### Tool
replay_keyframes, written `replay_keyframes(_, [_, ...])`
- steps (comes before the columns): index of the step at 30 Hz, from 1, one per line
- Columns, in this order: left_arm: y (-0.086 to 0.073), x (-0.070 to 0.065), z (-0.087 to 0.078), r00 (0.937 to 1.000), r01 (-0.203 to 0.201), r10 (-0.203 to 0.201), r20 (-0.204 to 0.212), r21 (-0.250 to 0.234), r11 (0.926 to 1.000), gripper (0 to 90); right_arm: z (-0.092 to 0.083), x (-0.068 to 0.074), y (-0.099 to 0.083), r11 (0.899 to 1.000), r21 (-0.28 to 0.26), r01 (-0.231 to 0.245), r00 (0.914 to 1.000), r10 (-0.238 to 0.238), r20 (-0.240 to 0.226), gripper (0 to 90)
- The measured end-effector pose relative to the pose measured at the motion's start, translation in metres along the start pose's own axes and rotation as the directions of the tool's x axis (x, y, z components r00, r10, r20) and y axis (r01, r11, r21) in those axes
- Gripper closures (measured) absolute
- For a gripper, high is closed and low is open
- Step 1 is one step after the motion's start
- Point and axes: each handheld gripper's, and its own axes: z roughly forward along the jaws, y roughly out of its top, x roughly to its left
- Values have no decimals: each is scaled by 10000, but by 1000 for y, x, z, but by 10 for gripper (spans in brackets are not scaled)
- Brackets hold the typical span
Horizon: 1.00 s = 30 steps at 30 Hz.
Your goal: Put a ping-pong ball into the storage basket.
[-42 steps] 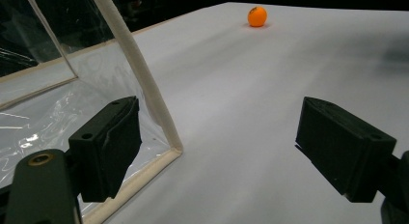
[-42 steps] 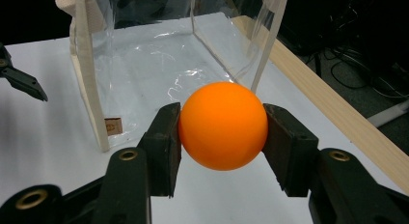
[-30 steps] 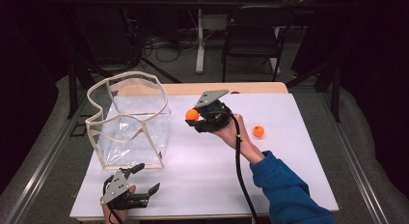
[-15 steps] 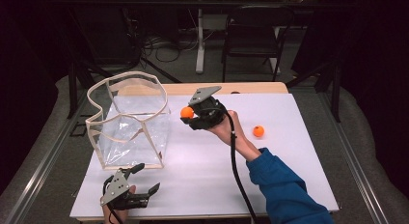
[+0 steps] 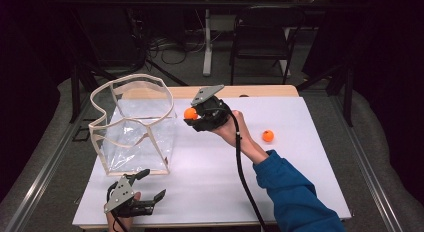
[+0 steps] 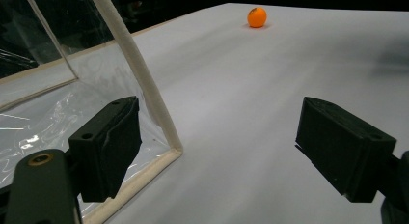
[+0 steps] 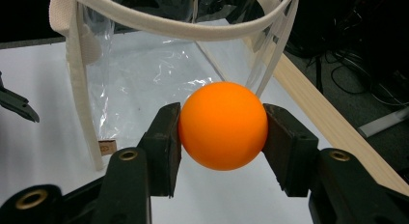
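A: What did the held thing look like?

B: It was a smooth, round, bright orange ball point(image 7: 223, 125), plain and matte, with no marking I could make out. The right gripper point(image 5: 192, 115) had its two black jaws pressed on the ball's opposite sides, closed only as far as the ball let them.

A: Where was it relative to the bag?

B: Raised above the white table top point(image 5: 300, 172), just beside the right-hand wall of the clear plastic bag with cream fabric trim point(image 5: 135, 129), near the height of its rim and outside it. In the right gripper view the bag's cream rim curved right behind the ball.

A: Anything inside that bag?

B: Nothing I could see through the plastic. Its mouth stood open, facing up.

A: And the other gripper?

B: The left gripper point(image 5: 147, 184) sat low at the bag's near corner, its jaws spread wide with nothing between them. In the left gripper view one jaw stood just in front of the bag's bottom trim.

A: What else lay about?

B: A second small orange ball point(image 5: 268, 136) lay on the table, well to the right of the bag, past the right hand.

A: Room to move?

B: The white surface right of the bag was bare apart from that second ball, out to the table's right edge. A bare wooden strip point(image 5: 260, 91) ran along the far edge behind the bag.
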Motion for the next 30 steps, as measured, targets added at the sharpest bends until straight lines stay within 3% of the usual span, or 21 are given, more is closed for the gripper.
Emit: replay_keyframes(30, [0,1,0,10000,27,-27,46,2,10000,158,1,-2,25,9998,-37,207,9997,-207,-153,507])
